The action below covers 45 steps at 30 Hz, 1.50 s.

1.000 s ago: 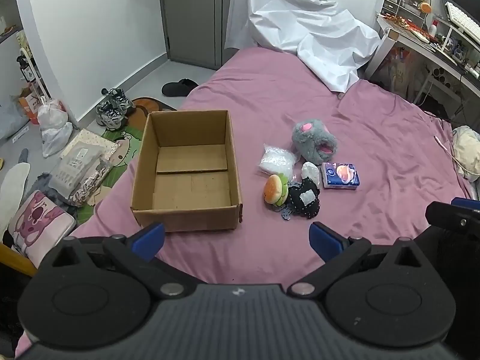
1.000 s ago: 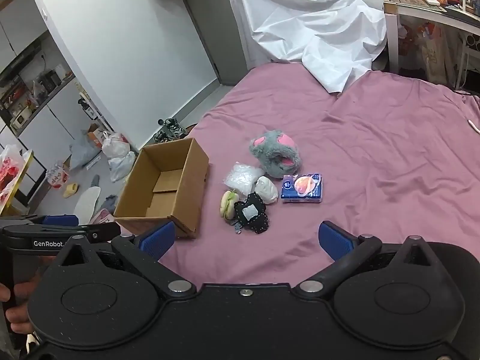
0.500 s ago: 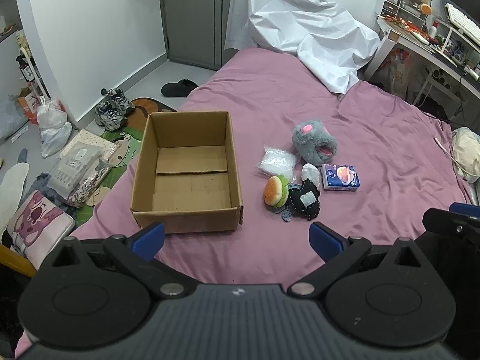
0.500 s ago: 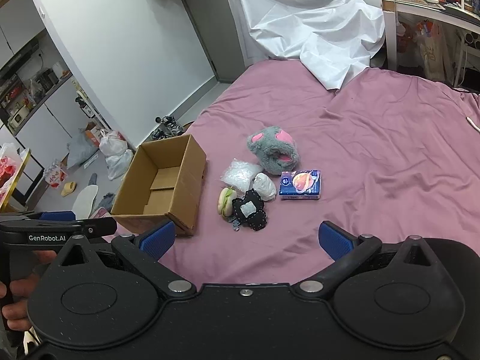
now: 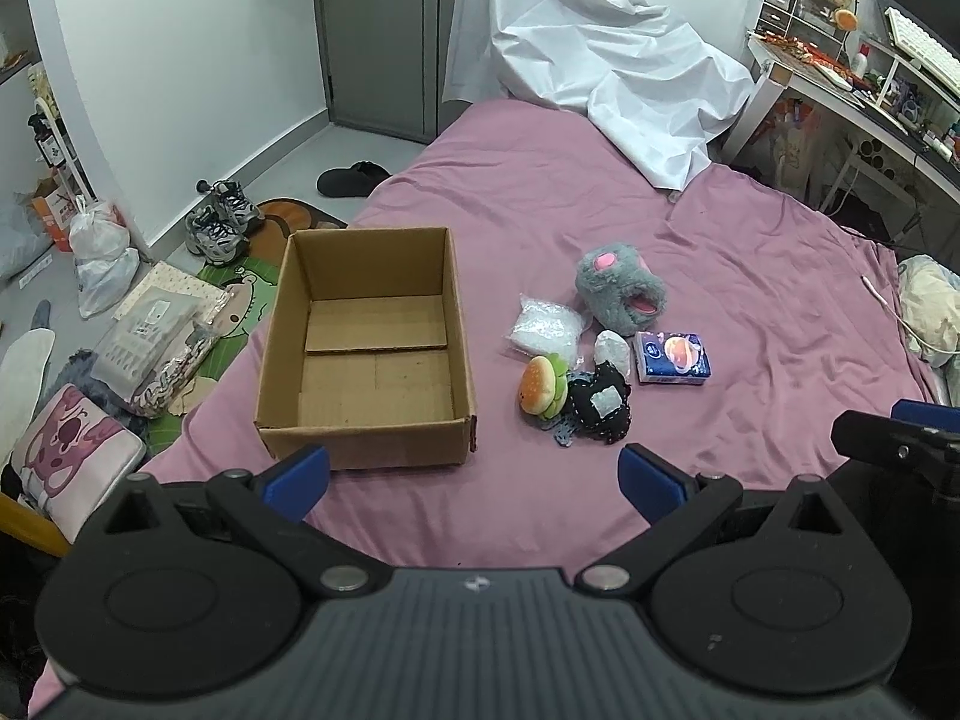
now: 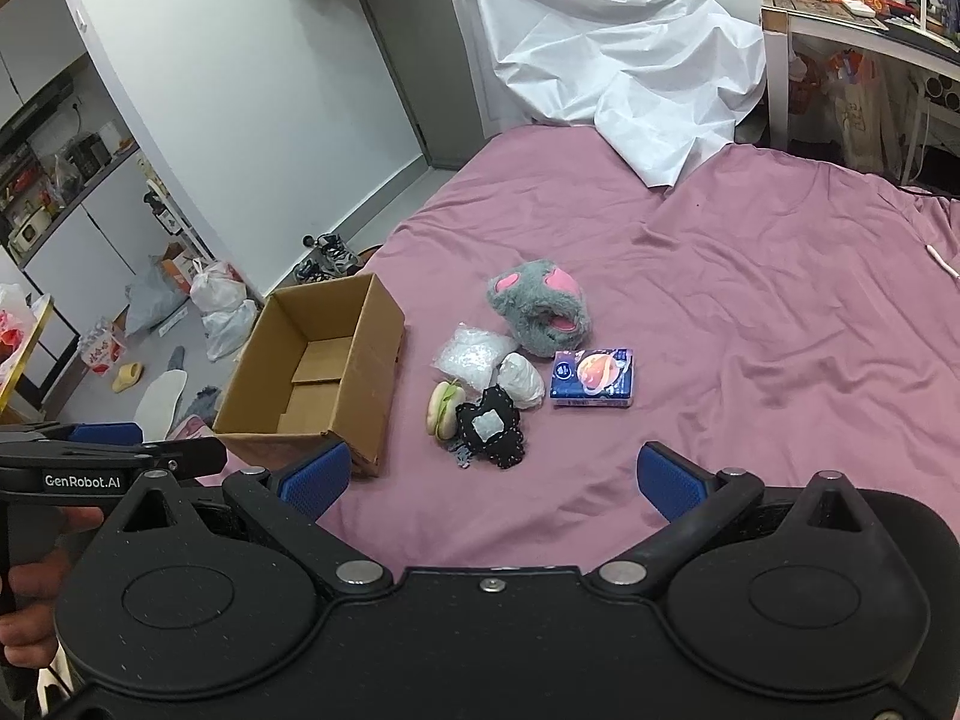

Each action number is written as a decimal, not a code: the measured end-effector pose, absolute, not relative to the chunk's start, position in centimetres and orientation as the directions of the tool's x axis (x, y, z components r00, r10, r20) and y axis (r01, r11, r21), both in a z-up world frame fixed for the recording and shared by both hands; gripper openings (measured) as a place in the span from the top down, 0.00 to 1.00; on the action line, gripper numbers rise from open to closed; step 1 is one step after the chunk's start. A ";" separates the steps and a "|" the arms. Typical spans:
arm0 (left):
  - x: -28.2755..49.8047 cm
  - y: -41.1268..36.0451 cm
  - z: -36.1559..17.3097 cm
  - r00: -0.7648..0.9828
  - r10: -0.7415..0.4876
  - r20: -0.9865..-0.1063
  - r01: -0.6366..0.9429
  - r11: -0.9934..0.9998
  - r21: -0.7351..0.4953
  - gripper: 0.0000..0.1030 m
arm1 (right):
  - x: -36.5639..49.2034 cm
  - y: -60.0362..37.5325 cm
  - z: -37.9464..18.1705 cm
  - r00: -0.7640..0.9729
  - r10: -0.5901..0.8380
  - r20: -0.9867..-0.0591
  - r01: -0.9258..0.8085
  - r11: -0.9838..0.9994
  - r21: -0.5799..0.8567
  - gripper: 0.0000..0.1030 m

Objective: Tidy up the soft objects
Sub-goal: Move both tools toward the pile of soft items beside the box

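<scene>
1. The left wrist view looked straight down into the cardboard box (image 5: 366, 348): bare floor flaps, nothing inside. The right wrist view saw the box (image 6: 318, 384) at a slant, so only part of its inside showed.
2. Only the right wrist view showed the person's fingers (image 6: 36, 576) on the left unit's handle, at the far left edge.
3. Only the left wrist view showed the floor clutter beside the bed (image 5: 750, 300): sneakers (image 5: 222, 228) and a pink cushion (image 5: 72, 450).
4. The soft items sat bunched on the bed just right of the box: grey plush slipper (image 5: 621, 291), clear bag (image 5: 546, 330), burger plush (image 5: 543, 384), black pouch (image 5: 600, 405), blue tissue pack (image 5: 672, 357). A small white wrapped lump (image 5: 612, 351) lay between them; possibly a bag, too small to tell.
5. The left hand-held gripper (image 5: 474, 477) was released, fingers wide, hovering above the bed edge. The box was ahead on its left, the pile ahead on its right, both well apart from it.
6. The right hand-held gripper (image 6: 492, 477) was also released, holding nothing. The black pouch (image 6: 492, 426) lay straight ahead, nearest to it, not touching.
</scene>
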State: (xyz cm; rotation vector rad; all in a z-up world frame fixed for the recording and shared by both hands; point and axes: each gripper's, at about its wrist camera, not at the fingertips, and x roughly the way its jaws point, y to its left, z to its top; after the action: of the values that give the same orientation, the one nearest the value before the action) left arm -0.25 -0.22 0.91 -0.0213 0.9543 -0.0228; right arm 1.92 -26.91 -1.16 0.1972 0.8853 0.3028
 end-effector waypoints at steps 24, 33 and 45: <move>0.1 -0.4 0.8 0.585 -0.029 -0.811 0.007 0.999 -0.031 0.01 | 2.3 -27.1 -2.0 0.588 0.334 -0.736 -0.167 0.941 0.294 0.00; 0.4 -0.7 0.6 0.580 -0.031 -0.814 0.007 0.999 -0.033 0.01 | 2.3 -27.4 -2.3 0.587 0.338 -0.735 -0.165 0.939 0.300 0.00; 1.0 -1.1 0.1 0.575 -0.041 -0.817 0.009 0.999 -0.044 0.02 | 3.0 -27.6 -3.0 0.587 0.332 -0.739 -0.153 0.941 0.301 0.00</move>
State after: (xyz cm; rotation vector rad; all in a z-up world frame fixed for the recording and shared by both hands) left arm 0.97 -1.13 0.11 -0.0364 0.9574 -0.0293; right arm 2.99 -27.61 -3.04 0.2146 0.9018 0.2847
